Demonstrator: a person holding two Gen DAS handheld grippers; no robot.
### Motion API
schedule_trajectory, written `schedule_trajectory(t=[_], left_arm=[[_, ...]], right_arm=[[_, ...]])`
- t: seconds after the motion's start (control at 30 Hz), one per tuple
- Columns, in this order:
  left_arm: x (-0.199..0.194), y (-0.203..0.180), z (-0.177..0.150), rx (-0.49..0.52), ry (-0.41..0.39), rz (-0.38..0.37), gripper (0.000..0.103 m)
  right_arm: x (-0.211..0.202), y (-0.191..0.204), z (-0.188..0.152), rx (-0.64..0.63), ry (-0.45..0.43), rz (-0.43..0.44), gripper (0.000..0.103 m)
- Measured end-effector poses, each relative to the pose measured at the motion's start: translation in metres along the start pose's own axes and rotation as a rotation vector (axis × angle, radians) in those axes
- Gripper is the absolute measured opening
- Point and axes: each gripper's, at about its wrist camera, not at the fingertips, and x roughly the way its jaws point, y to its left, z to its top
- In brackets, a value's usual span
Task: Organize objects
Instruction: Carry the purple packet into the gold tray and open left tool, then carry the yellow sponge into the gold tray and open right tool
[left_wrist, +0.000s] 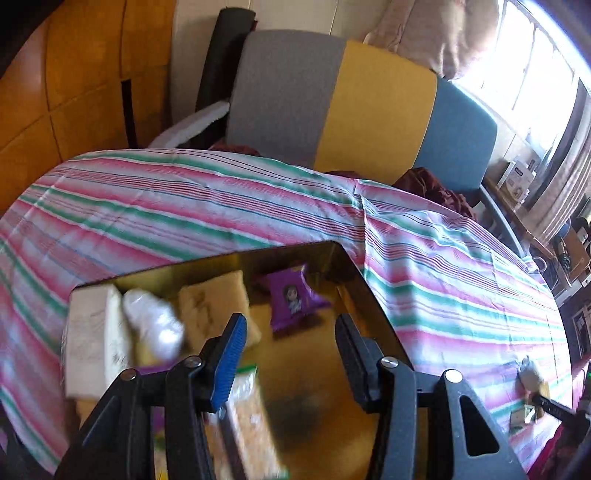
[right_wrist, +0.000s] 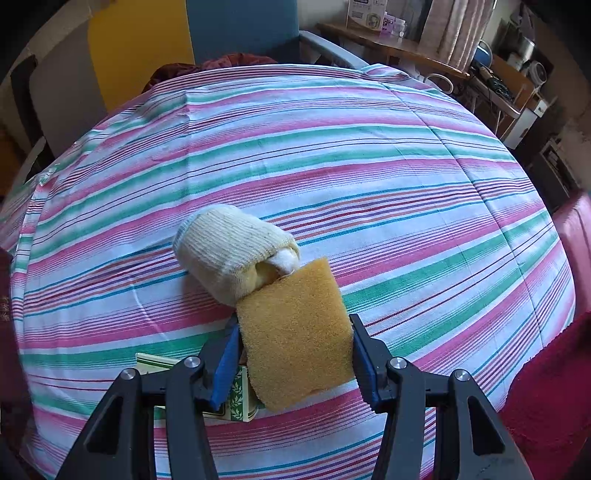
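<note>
Your right claw (right_wrist: 295, 343) was clamped on the sponge (right_wrist: 295, 332), jaws pressing its two sides, so it sat lifted and tilted toward the camera, probably picked to go into the box. Just ahead of that claw lay the sock (right_wrist: 232, 254), rolled, touching the sponge's far corner. Under and left of the claw a small green carton (right_wrist: 236, 402) lay on the table (right_wrist: 369, 166), partly hidden by the left finger.

Your left claw (left_wrist: 291, 354) was apart, holding nothing, hovering over the box (left_wrist: 354, 273), likely ready to steady it or receive. Ahead of it inside the box: purple packet (left_wrist: 291, 299) standing against the far wall, a tan pad (left_wrist: 218, 306) left of that, a white bundle (left_wrist: 155, 325) further left, and a pale pack (left_wrist: 92, 332) at the left wall. A clear-wrapped pack (left_wrist: 247, 417) lay under the left finger; blur hid details.

Judging by this, sorting was partway: box half filled, sponge in hand, sock and carton not yet in.
</note>
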Motion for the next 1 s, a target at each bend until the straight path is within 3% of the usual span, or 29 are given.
schedule_trajectory(t=[0.2, 0.4, 0.5, 0.6, 0.77, 1.0], left_arm=[[-0.040, -0.004, -0.031, 0.021, -0.047, 0.005, 0.050], [-0.064, -0.006, -0.053, 0.044, -0.080, 0.007, 0.050], [-0.076, -0.007, -0.061, 0.054, -0.109, 0.016, 0.050], [-0.084, -0.007, -0.067, 0.063, -0.130, 0.029, 0.050], [-0.093, 0.000, -0.075, 0.054, -0.138, 0.043, 0.050], [-0.098, 0.017, -0.083, 0.035, -0.137, 0.066, 0.050]], right_arm=[[-0.018, -0.003, -0.003, 0.007, -0.029, 0.029, 0.055], [-0.049, -0.005, -0.009, 0.021, -0.126, 0.021, 0.055], [-0.070, -0.002, -0.010, 0.033, -0.200, 0.062, 0.055], [-0.092, 0.012, -0.011, 0.021, -0.267, 0.175, 0.055], [-0.109, 0.083, -0.015, -0.110, -0.280, 0.342, 0.055], [-0.116, 0.209, -0.033, -0.346, -0.214, 0.540, 0.055]])
